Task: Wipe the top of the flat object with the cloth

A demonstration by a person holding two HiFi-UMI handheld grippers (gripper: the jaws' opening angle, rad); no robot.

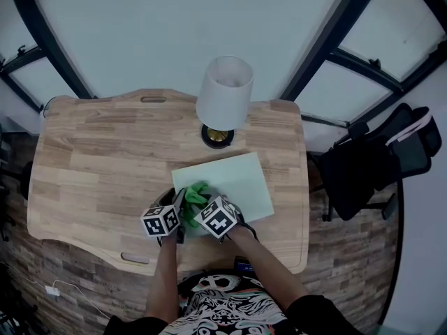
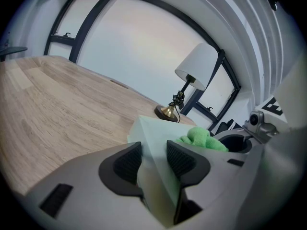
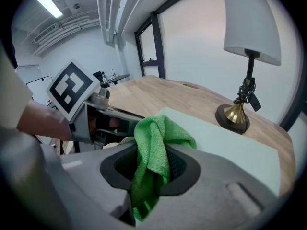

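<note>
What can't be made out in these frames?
1. Head view: the left gripper and right gripper hide their own jaws and the near corner of the pale green flat sheet.
2. Right gripper view: the lower end of the green microfibre cloth drops behind the gripper body, so whether it touches the sheet is unclear.
3. Right gripper view: the top of the white lampshade is cut off by the frame edge.
</note>
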